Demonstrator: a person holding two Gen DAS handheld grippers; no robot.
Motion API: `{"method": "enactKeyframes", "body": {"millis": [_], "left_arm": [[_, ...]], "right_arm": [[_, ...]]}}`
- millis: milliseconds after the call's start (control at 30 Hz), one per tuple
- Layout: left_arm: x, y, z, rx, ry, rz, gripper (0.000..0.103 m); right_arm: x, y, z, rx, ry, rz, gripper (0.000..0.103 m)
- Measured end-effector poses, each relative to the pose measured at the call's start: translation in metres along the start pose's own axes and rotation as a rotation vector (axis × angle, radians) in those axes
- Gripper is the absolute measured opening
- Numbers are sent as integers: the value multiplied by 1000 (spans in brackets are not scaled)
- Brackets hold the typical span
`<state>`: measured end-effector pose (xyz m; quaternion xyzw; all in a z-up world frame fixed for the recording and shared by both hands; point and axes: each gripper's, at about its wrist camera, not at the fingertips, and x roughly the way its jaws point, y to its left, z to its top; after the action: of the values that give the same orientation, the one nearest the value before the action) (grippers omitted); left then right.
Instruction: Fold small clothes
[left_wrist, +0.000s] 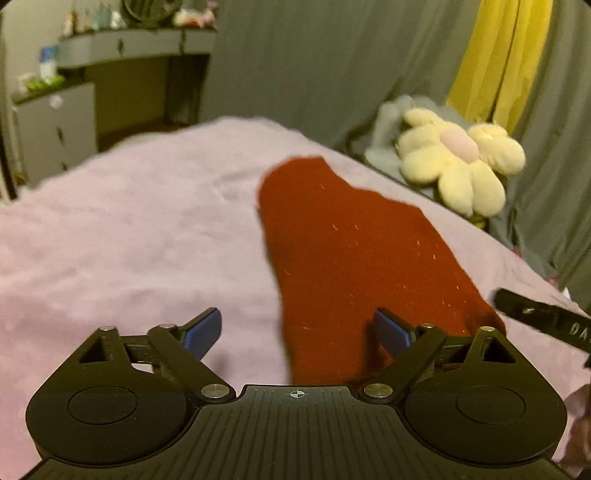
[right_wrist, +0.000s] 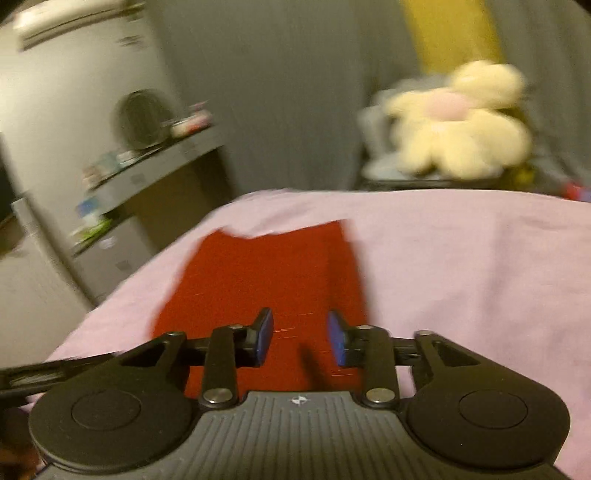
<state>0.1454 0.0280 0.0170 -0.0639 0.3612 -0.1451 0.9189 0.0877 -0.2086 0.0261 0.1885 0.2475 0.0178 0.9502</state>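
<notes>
Here the left gripper (left_wrist: 297, 334) hangs over the pink fleece bedspread (left_wrist: 129, 229) with its 2 blue-padded jaws spread wide and empty. The dark red cloth (left_wrist: 351, 251) lies flat on the bedspread, below the right gripper (right_wrist: 300, 338), whose jaws stand narrowly apart, pinching nothing. A cream flower-shaped plush cushion (left_wrist: 458, 162) sits beyond.

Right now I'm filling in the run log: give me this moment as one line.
left gripper open, empty | right gripper narrowly open, empty | red cloth flat on pink bedspread | both views blurred
</notes>
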Motion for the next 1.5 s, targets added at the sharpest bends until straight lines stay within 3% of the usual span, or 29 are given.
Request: {"method": "enactKeyframes", "body": {"millis": [67, 167, 333, 433, 567, 633, 700, 833, 933, 1133, 1233, 1367, 1500], "left_arm": [[16, 2, -2, -25, 30, -17, 90], [33, 10, -8, -69, 76, -63, 90], [53, 2, -22, -21, 105, -90, 93], [61, -8, -22, -1, 117, -93, 95], [37, 6, 4, -66, 104, -138, 91], [26, 11, 23, -67, 41, -105, 90], [29, 13, 43, -69, -3, -58, 91], [60, 10, 82, -135, -57, 115, 91], [97, 1, 103, -178, -40, 137, 92], [179, -27, 123, -123, 15, 174, 93], [216, -43, 118, -63, 91, 161, 98], [241, -62, 114, -31, 76, 234, 103], [249, -57, 105, -60, 38, 235, 103]], "right_arm": [[17, 14, -4, -51, 32, 45, 10], [44, 21, -12, -120, 80, 30, 6], [66, -2, -29, -174, 103, -93, 0], [60, -30, -36, -82, 106, -76, 0], [46, -42, -20, 28, 119, -21, 0], [33, -38, -3, 48, 56, 0, 0], [40, -27, 17, 38, 19, -8, 7], [92, 0, 49, -65, 48, -15, 7], [137, 16, 66, -90, 107, -8, 7], [197, 13, 68, -207, 124, -135, 3], [211, -2, 63, -250, 100, -165, 0], [214, -28, 55, -262, 36, -142, 0], [219, -44, 44, -255, -23, -119, 0]]}}
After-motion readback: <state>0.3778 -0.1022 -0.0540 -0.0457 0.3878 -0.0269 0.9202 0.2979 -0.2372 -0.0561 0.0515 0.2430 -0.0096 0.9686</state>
